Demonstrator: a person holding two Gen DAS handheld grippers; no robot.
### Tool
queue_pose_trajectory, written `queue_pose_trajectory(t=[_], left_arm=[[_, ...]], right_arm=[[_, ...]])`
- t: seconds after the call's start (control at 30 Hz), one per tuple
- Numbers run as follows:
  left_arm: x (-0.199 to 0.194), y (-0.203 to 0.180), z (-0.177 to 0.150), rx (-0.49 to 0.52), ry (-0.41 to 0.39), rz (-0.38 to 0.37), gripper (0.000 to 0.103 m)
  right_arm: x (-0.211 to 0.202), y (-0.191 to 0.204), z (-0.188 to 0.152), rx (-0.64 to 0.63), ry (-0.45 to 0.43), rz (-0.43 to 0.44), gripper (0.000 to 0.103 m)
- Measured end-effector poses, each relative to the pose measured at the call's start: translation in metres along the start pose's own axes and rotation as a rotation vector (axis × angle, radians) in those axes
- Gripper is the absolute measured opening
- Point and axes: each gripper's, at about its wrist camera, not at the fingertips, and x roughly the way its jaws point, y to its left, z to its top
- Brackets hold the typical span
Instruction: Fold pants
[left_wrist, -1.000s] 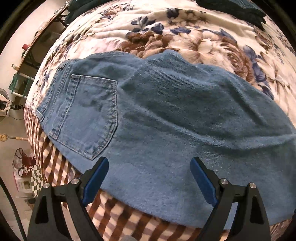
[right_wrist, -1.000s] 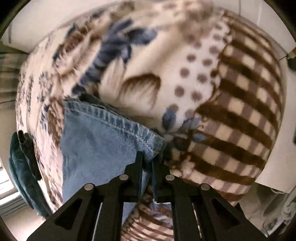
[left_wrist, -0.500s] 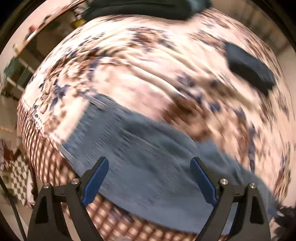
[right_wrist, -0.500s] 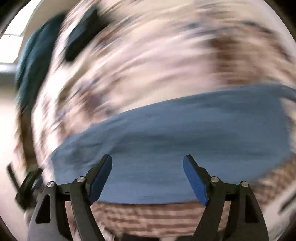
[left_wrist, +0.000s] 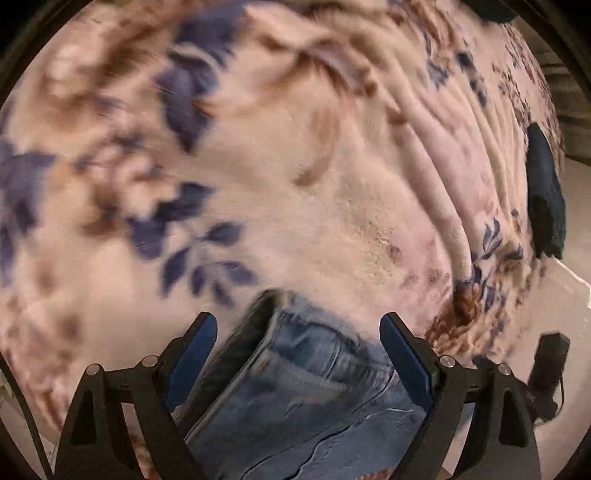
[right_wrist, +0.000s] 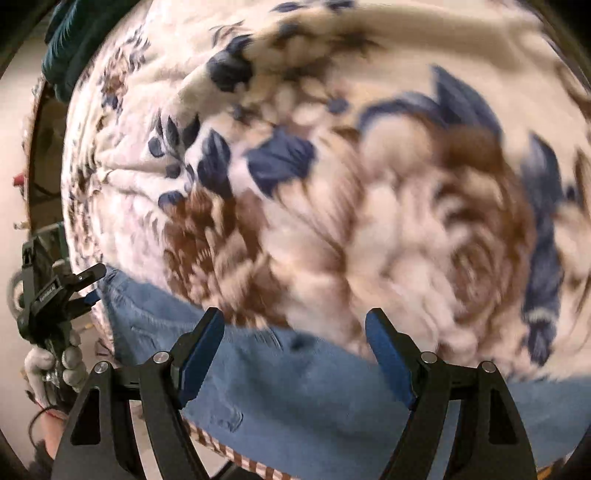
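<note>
Motion blur smears the floral blanket (left_wrist: 258, 166) in both views, and the jeans (right_wrist: 314, 398) run off the bottom edge.

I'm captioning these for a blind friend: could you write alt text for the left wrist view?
An open two-finger left gripper with blue pads hangs over the corner of light blue denim pants lying on a cream blanket with blue and brown flowers. The picture is blurred by motion. A dark folded garment lies near the blanket's right edge.
</note>
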Motion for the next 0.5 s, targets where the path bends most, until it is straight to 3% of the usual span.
queue_pose_trajectory(t=[0.03, 0.13, 0.23, 0.33, 0.5], left_arm=[[0.003, -0.004, 0.001, 0.013, 0.004, -0.008, 0.087], [0.005, -0.026, -0.005, 0.111, -0.021, 0.091, 0.055], [-0.006, -0.038, -0.023, 0.168, -0.078, 0.129, 0.043], [-0.022, -0.037, -0.041, 0.159, -0.125, 0.109, 0.039], [-0.052, -0.036, -0.084, 0.166, -0.187, 0.088, 0.038]], right_arm=[[0.001, 0.004, 0.005, -0.001, 0.008, -0.012, 0.081], [0.008, 0.008, 0.018, 0.012, 0.037, -0.033, 0.081], [0.001, -0.002, 0.019, 0.034, 0.053, -0.032, 0.081], [-0.003, -0.011, 0.013, 0.055, 0.067, -0.036, 0.081], [-0.006, -0.021, -0.001, 0.031, 0.133, 0.047, 0.081]])
